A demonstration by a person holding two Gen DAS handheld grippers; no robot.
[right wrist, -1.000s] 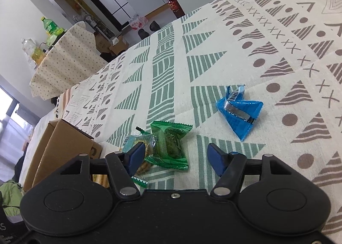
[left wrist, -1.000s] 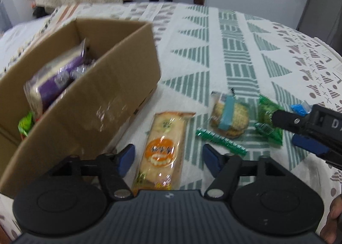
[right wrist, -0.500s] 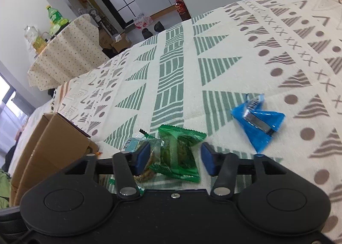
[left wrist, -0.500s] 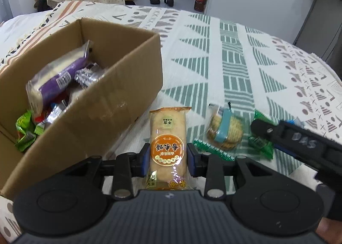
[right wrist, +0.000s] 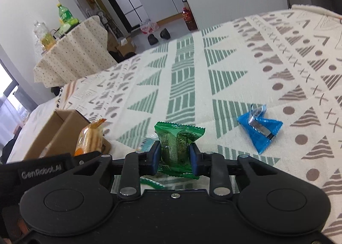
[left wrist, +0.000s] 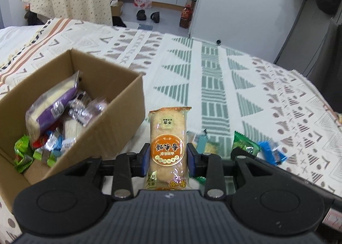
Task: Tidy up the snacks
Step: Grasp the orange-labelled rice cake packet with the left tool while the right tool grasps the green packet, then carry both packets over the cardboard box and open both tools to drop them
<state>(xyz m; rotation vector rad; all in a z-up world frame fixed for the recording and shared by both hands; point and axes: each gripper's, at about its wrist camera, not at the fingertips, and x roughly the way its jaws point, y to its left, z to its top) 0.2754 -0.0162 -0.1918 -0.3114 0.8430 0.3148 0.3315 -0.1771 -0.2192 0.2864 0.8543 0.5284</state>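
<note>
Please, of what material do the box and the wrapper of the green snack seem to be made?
The box looks like plain brown corrugated cardboard, matt, with folded edges and raw unprinted walls. The green snack wrapper seems to be thin glossy plastic film: it is partly see-through, reflects light, and has crimped, serrated end seals. It dents between the right gripper's jaws, so it appears soft.

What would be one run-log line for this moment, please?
left tongs: shut on orange rice-cracker packet | right tongs: shut on green foil snack packet | brown cardboard box: holds snacks | blue wrapper: on tablecloth
</note>
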